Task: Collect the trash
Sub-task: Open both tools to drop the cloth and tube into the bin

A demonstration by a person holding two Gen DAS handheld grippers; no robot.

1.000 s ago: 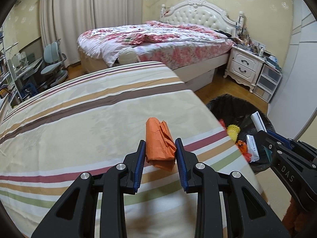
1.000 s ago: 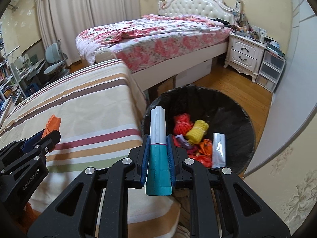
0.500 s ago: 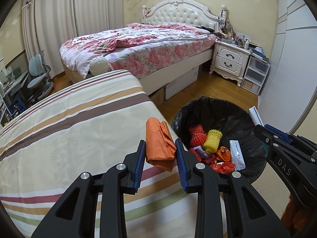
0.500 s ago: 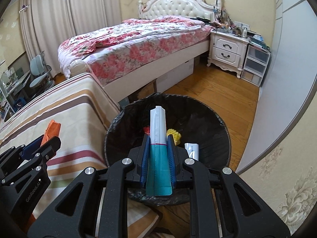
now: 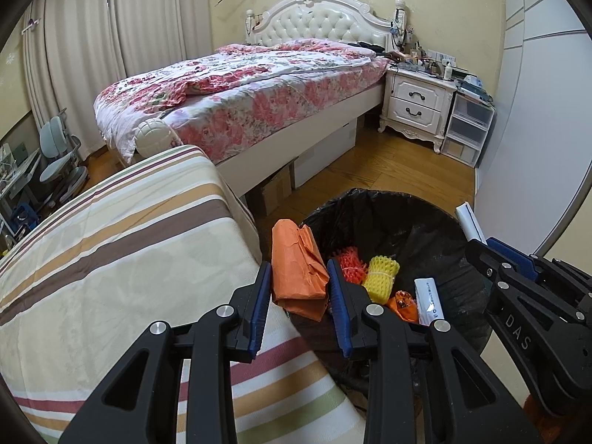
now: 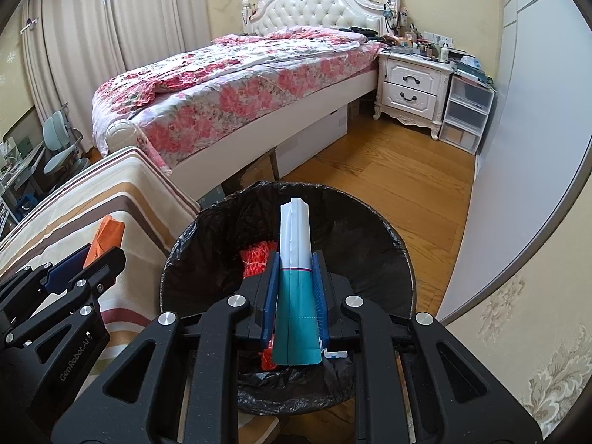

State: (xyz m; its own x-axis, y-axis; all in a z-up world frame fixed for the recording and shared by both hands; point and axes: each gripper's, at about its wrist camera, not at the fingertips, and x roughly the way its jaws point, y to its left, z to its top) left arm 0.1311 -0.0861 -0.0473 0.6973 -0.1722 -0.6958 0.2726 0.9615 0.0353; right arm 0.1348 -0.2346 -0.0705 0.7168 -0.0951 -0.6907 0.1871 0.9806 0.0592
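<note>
My left gripper is shut on a crumpled orange paper bag and holds it at the table's right edge, beside the rim of a black-lined trash bin. My right gripper is shut on a white and teal carton and holds it over the bin's opening. The bin holds red and yellow foam nets, an orange wrapper and a white packet. The right gripper shows at the right of the left wrist view.
A striped tablecloth covers the table left of the bin. A bed with a floral quilt stands behind. A white nightstand and plastic drawers stand at the far right. The floor is wood.
Both grippers have moved right, from over the table toward the bin. The carton is now over the bin's opening and the orange bag has reached the bin's rim.
</note>
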